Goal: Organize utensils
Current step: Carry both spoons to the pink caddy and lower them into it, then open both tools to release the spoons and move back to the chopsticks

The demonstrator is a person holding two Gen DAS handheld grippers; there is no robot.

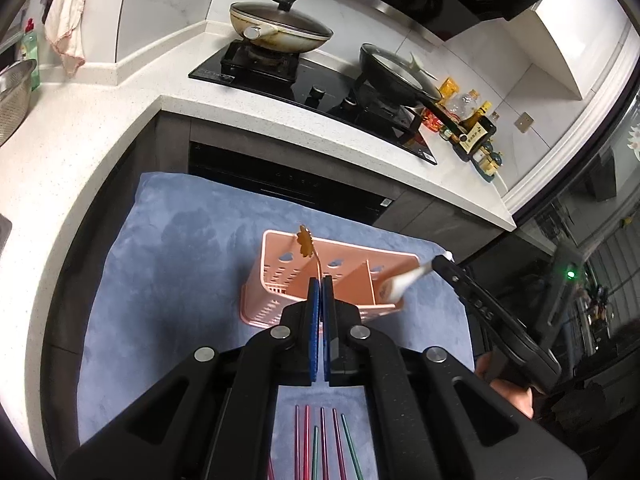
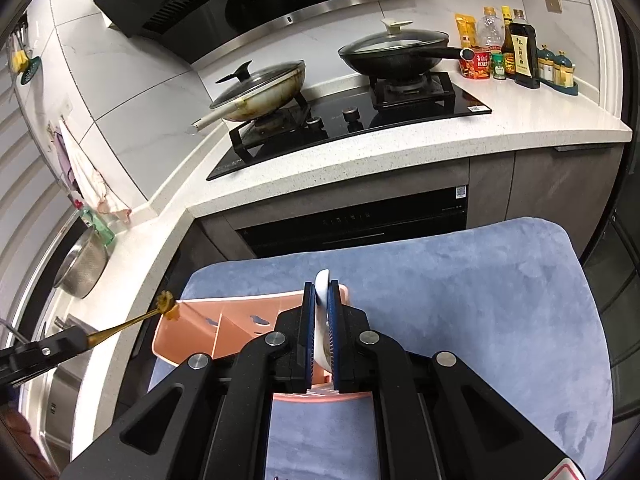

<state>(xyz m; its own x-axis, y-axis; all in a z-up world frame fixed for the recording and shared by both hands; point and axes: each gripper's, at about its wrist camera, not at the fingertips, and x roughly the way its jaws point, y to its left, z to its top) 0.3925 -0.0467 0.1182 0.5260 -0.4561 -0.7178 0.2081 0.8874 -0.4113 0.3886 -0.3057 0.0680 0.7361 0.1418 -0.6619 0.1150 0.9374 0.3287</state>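
A pink slotted utensil holder stands on a blue cloth; it also shows in the right wrist view. My left gripper is shut on a thin gold utensil with a flower-shaped end, held over the holder's left compartment; the utensil also shows in the right wrist view. My right gripper is shut on a white spoon, held above the holder's right part; the spoon also shows in the left wrist view. Several red and green chopsticks lie on the cloth under my left gripper.
A stove with a cream pan and a black pan sits on the white counter behind. Sauce bottles stand at its right end. A steel colander and a green bottle stand at the left.
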